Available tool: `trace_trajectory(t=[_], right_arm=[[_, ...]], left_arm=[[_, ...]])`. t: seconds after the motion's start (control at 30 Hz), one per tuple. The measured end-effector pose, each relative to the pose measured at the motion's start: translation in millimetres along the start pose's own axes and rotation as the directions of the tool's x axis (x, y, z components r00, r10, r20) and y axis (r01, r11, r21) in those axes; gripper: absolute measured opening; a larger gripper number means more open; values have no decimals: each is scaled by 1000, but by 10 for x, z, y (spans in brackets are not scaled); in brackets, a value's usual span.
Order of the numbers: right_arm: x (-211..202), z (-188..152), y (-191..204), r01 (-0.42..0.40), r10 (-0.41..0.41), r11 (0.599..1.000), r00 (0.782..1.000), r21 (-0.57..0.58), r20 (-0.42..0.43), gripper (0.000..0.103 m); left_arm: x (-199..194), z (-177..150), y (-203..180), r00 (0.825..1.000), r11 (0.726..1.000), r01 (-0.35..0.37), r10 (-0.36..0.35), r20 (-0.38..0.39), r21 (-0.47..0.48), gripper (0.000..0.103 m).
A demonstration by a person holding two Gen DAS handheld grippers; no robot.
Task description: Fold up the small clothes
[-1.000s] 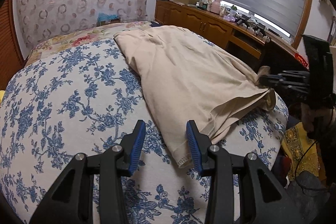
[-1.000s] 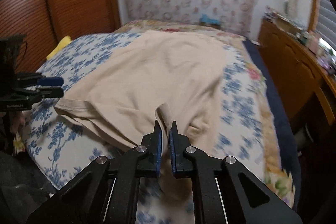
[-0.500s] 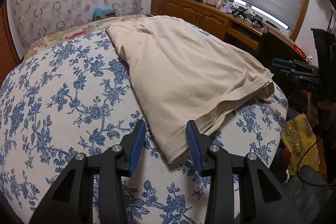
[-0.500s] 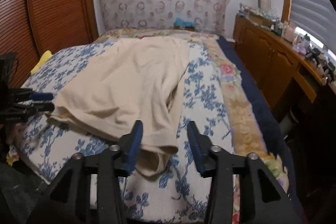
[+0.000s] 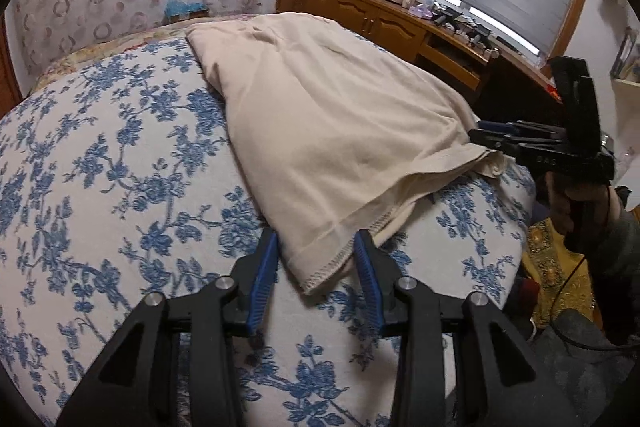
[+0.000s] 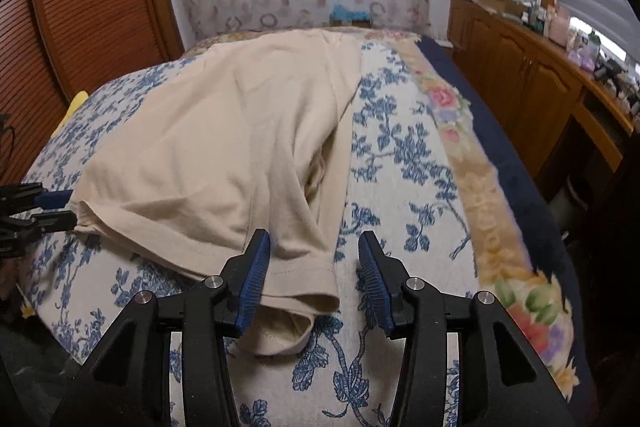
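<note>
**Both tongs staged at near edge of shirt, no grip yet**

- Beige shirt point(image 5: 328, 131) is laid lengthwise on the bed point(image 5: 100, 167), spread toward 12 o'clock, hem and sleeve ends at the near edge. Already doubled along its length, judging by the layered edges — so a crosswise fold is probably next.
- Left tongs point(image 5: 316, 267): stitched hem corner is straddled, pointing at 6 o'clock between the blue pads point(image 5: 262, 279). Jaws are closing, at a narrow gap, but cloth is not yet pressed by either pad. Corner likely chosen because it gives control of one end of the fold line.
- Right tongs point(image 6: 310, 273): jaws held moderately wide, nothing gripped. Sleeve cuff point(image 6: 296, 291) lies at 6 o'clock, its left part just against the left pad, clear of the right pad. Placement reads as staging for a pinch on the opposite corner.
- In the left view the right tongs are seen at 3 o'clock, level with the shirt's far corner; symmetric hold is implied so both corners can be lifted together.
- Wooden cabinet point(image 6: 532, 79) at 2 o'clock, well apart, not involved.
</note>
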State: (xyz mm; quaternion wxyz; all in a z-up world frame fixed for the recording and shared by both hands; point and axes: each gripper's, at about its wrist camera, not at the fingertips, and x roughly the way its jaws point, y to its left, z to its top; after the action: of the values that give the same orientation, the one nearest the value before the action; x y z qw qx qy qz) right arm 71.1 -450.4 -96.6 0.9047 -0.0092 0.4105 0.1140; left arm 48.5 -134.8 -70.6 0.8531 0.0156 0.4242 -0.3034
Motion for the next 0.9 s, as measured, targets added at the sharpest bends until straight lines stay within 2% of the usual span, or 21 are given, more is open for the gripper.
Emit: trace_trajectory(t=[0.03, 0.1, 0.13, 0.37, 0.6, 0.63, 0.7, 0.73, 0.77, 0.8, 0.9], right_arm=[[4, -13, -1, -8, 8, 1000, 1000, -1, -6, 47], [11, -30, 20, -20, 20, 1000, 1000, -10, -14, 47], [8, -41, 18, -26, 26, 1000, 1000, -11, -16, 47], [-34, -46, 15, -62, 62, 998, 998, -17, -25, 47], [-56, -100, 83, -90, 88, 995, 995, -49, -39, 45], [-55, -99, 87, -95, 93, 994, 995, -53, -40, 42], [-58, -110, 106, -128, 126, 990, 991, -64, -43, 28], [-63, -114, 120, -141, 138, 987, 990, -72, -43, 24], [-68, -119, 150, -168, 164, 982, 985, -82, -47, 12], [-78, -126, 169, -186, 182, 978, 982, -91, -47, 6], [-118, -138, 182, -176, 174, 978, 984, -109, -26, 3]], left_arm=[[-4, 1, -7, 1000, 1000, 8, -8, -3, 2, 20], [-15, -8, -29, 1000, 1000, 15, -15, -5, 11, 3], [-33, -6, -39, 1000, 1000, 16, -16, -1, 12, 1], [-495, 14, -132, 995, 999, 16, -19, 100, 32, 0], [-458, -15, -112, 997, 1000, 17, -19, 81, 23, 0], [-429, -12, -95, 997, 1000, 14, -15, 74, 19, 0], [-373, -21, -56, 998, 1000, 9, -9, 64, 10, 0], [-351, -29, -39, 998, 1000, 10, -10, 58, 4, 0], [-324, -42, -14, 999, 1000, 10, -10, 51, -4, 0], [-296, -53, 12, 999, 1000, 8, -8, 43, -12, 0], [-228, -85, 51, 1000, 999, 0, 1, 19, -32, 0]])
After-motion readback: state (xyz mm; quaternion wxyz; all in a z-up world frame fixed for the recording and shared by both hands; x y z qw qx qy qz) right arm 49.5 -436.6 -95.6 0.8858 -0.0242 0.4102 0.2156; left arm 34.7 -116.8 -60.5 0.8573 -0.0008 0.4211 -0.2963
